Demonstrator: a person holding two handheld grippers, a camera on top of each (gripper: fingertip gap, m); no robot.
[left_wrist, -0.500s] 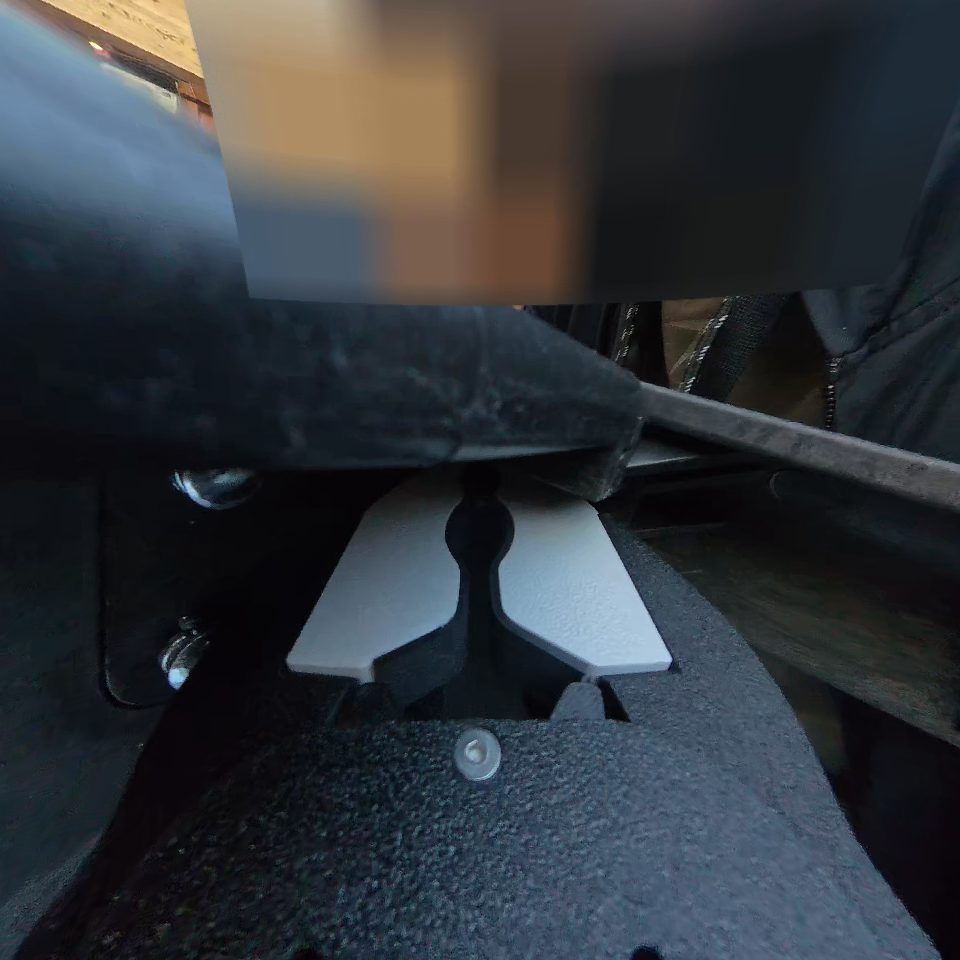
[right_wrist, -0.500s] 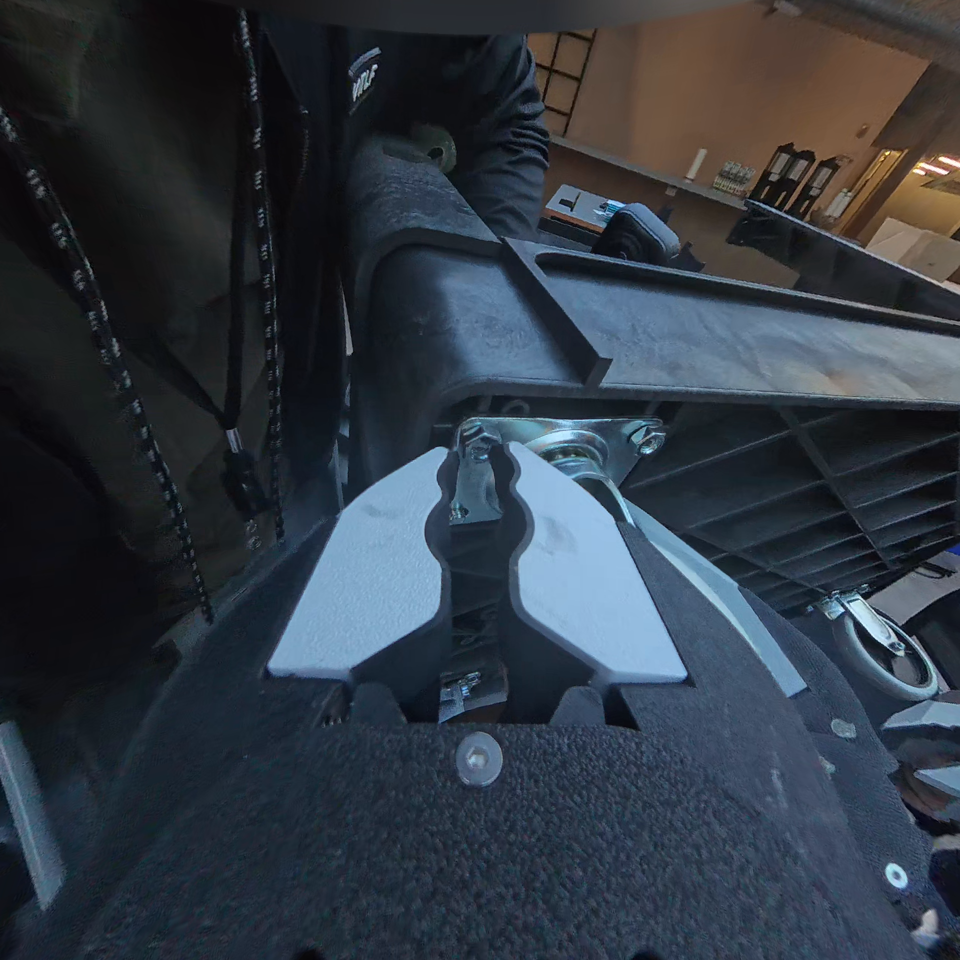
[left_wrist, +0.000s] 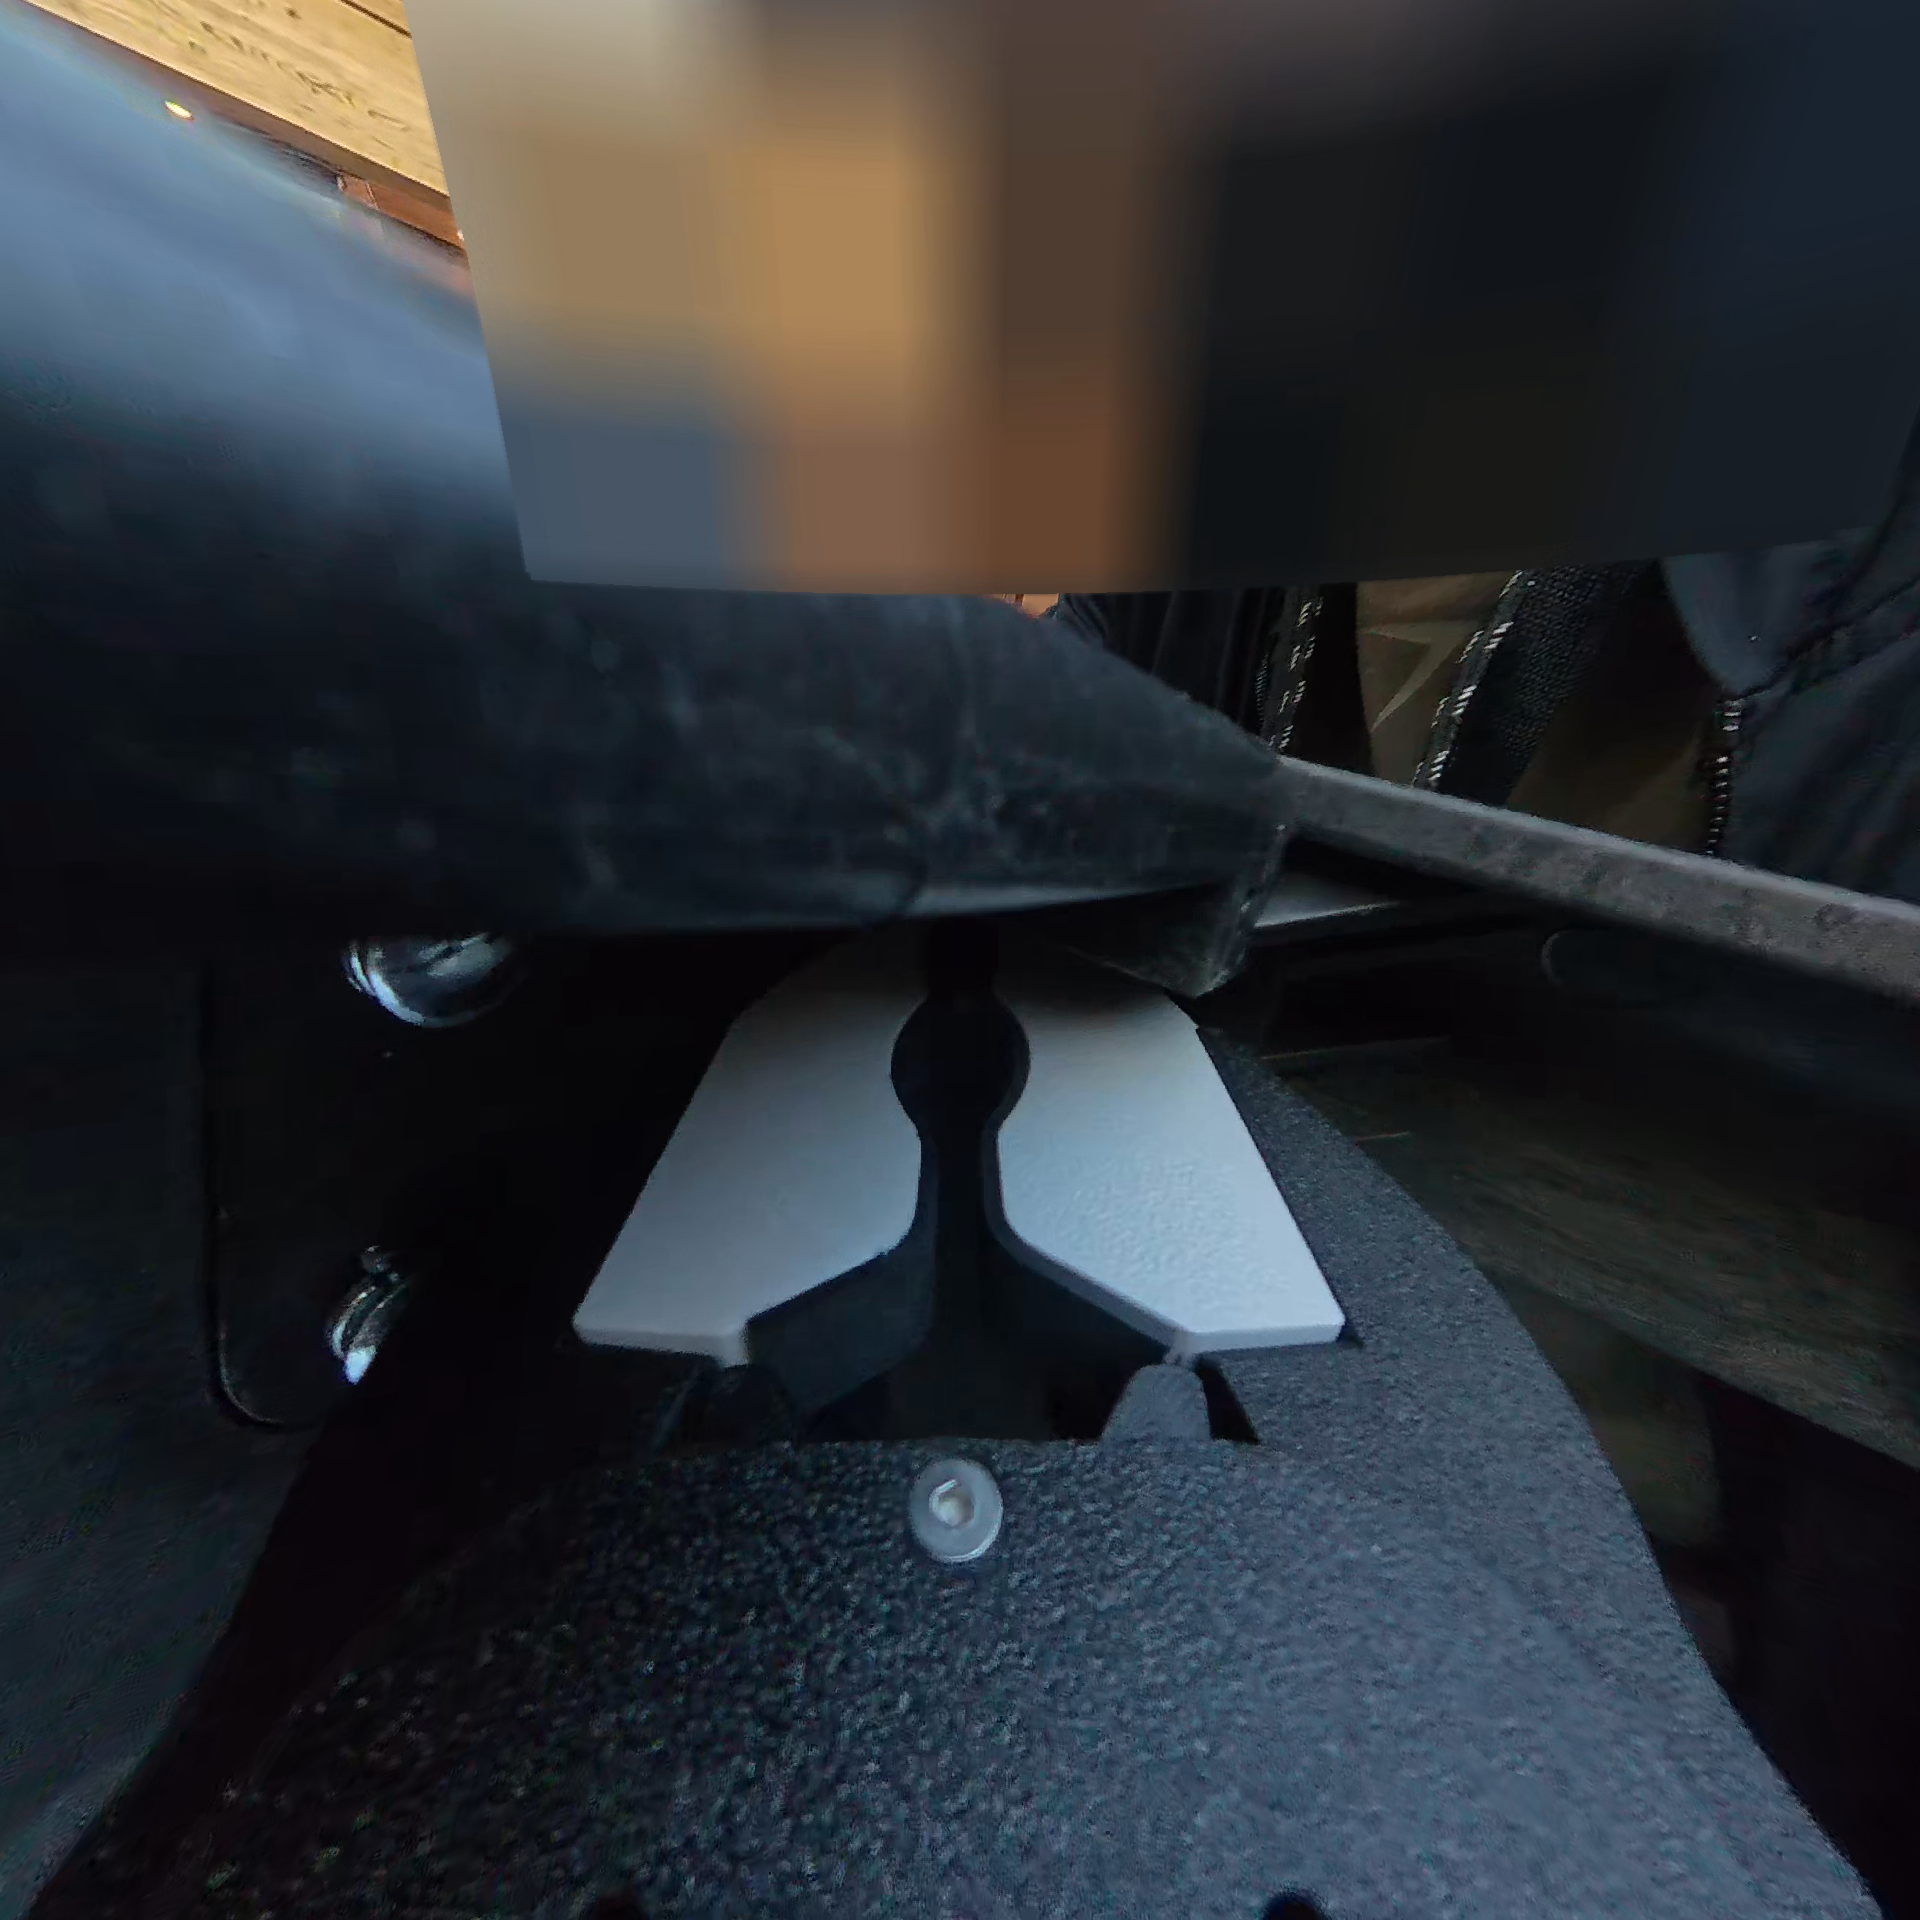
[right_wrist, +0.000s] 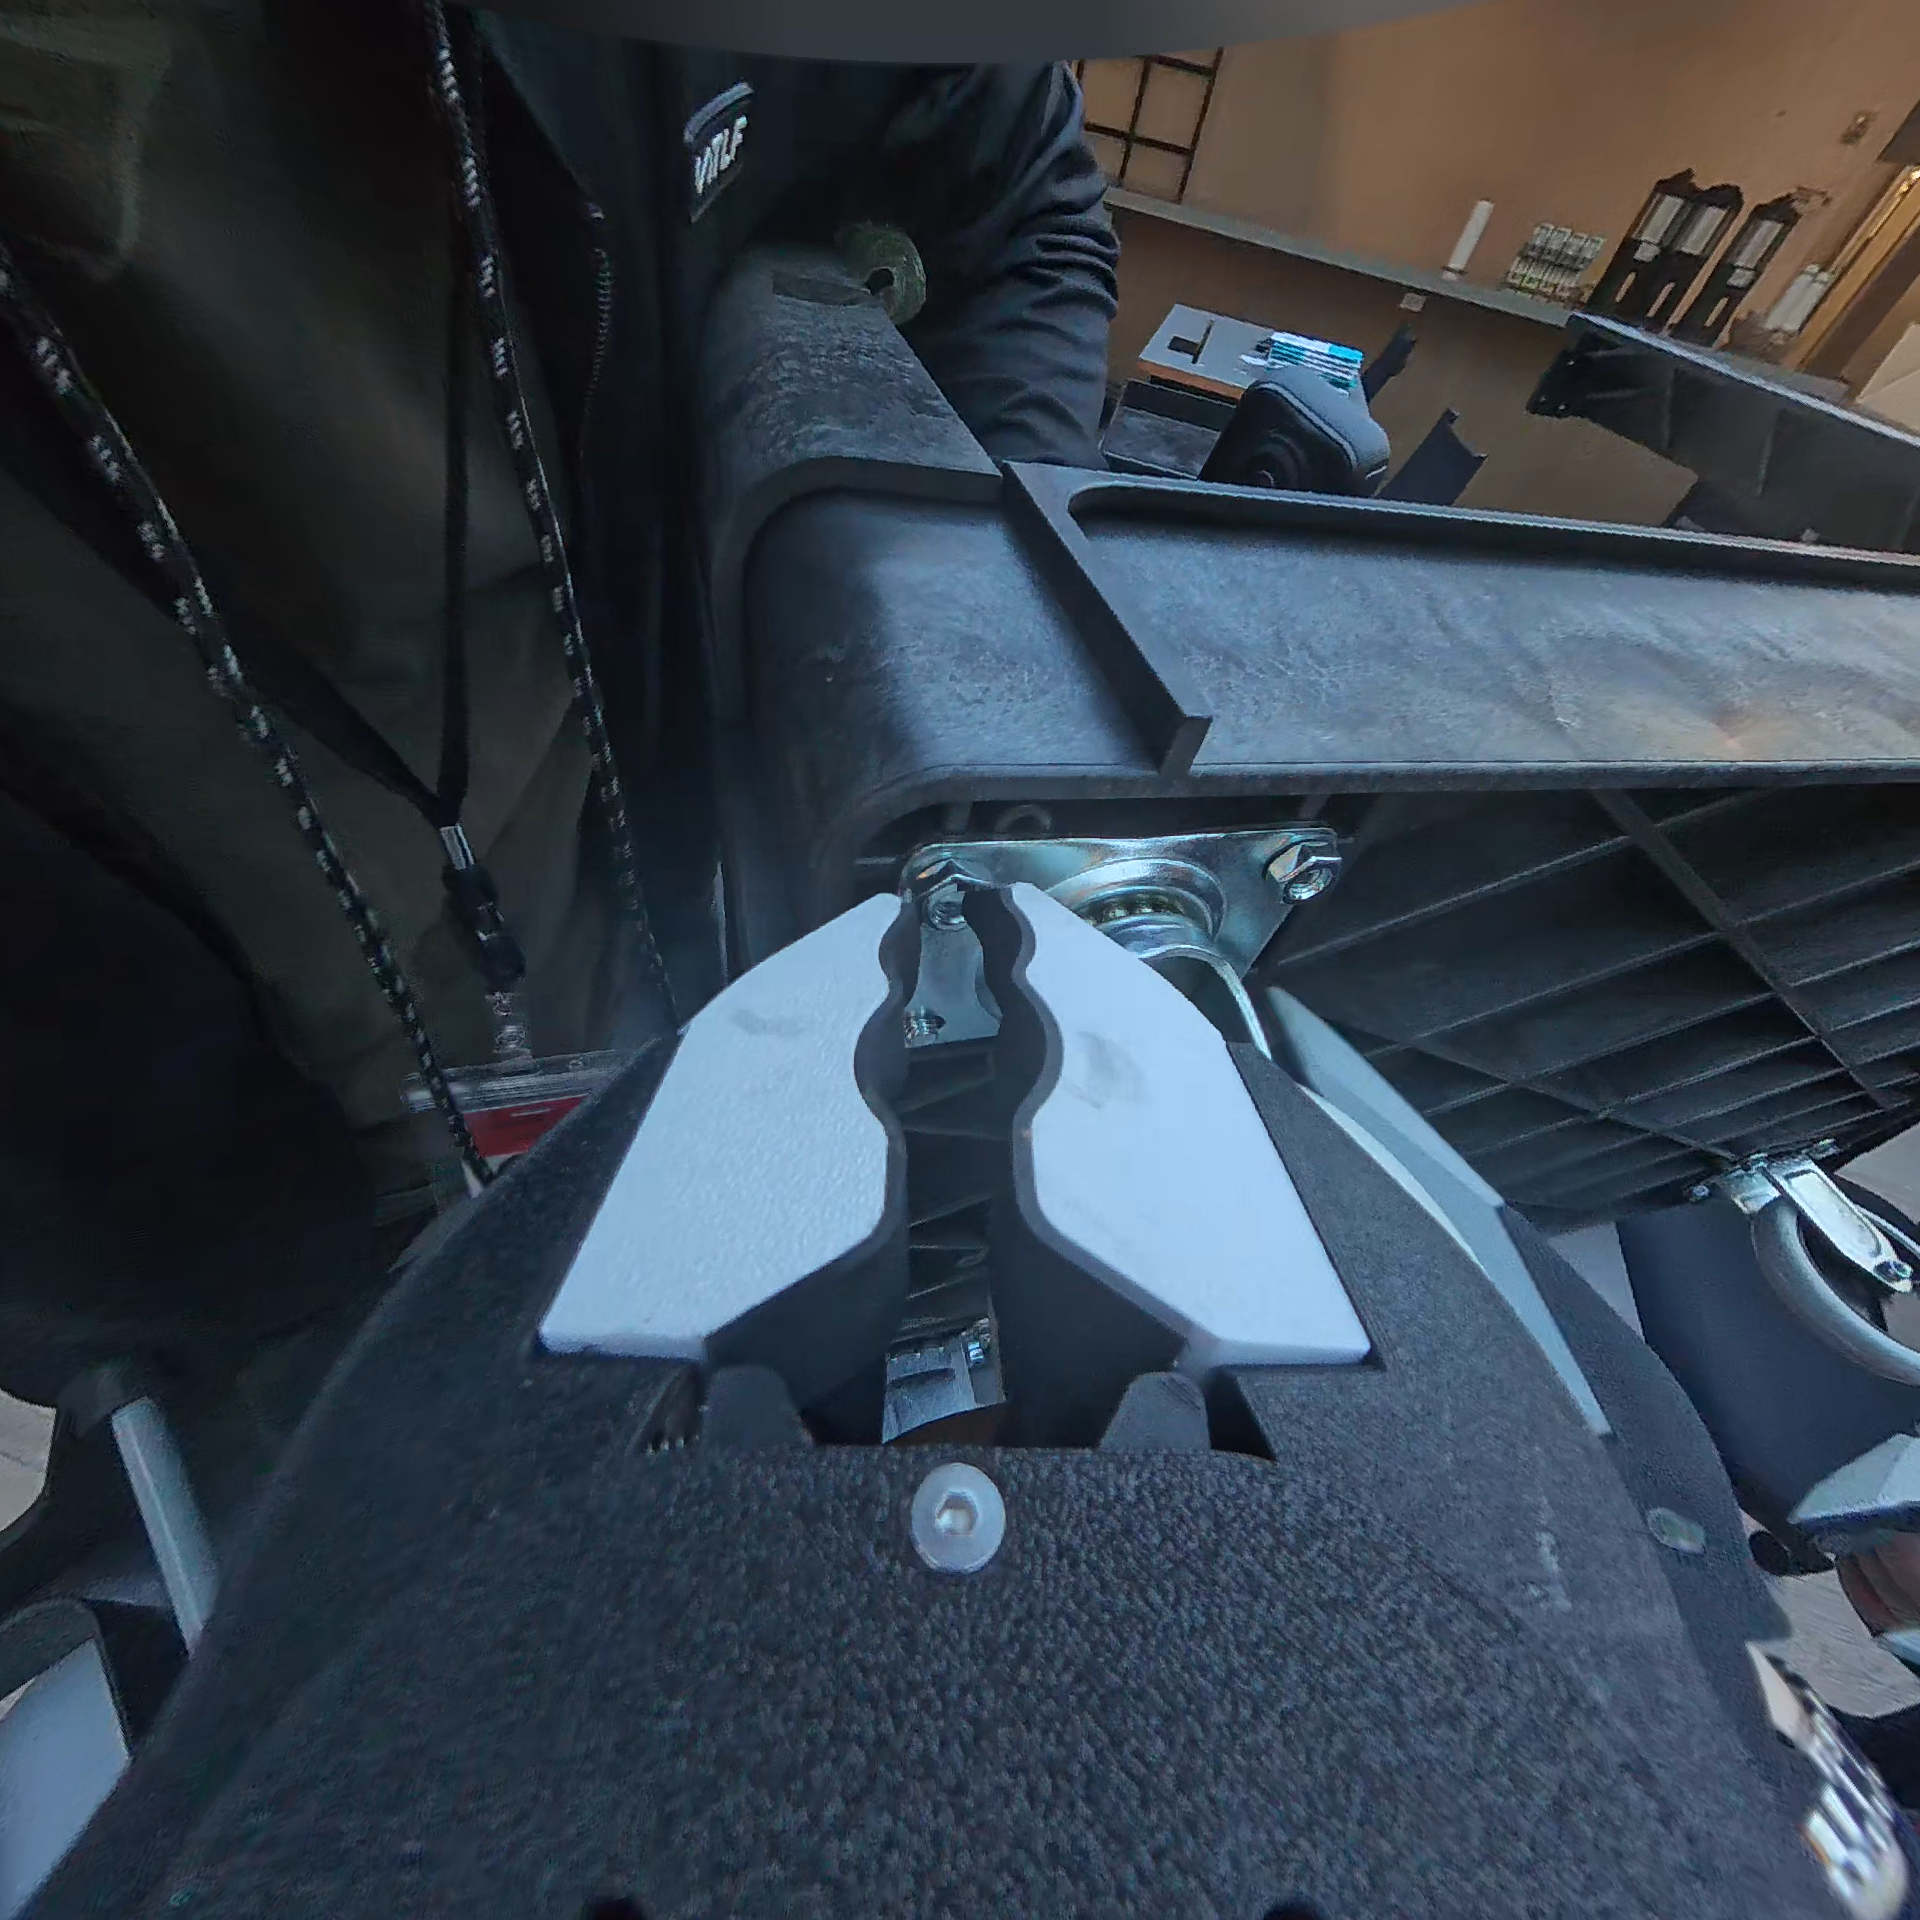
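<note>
Little differs from before: both tools stay nearly closed, holding nothing, the right tool (right_wrist: 961, 914) just beneath the cart's (right_wrist: 1455, 665) caster plate (right_wrist: 1226, 862), the left tool (left_wrist: 961, 966) tucked under the cart's dark edge (left_wrist: 727, 790).

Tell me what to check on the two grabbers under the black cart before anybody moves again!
1. Right hand-held gripper at the caster's metal plate: ok, its tips are right at the plate's bolted corner.
2. Right jaws closed: ok, only a narrow slit; whether they pinch anything, cannot tell.
3. Left hand-held gripper tips visible: not ok, they sit hidden under the black cart edge.
4. Left jaws closed: ok, nearly together; holding anything, cannot tell.
5. Dangling jacket cords away from the right hand-held gripper: ok, they hang off to the side.
6. Other caster wheel on the floor: cannot tell.
</note>
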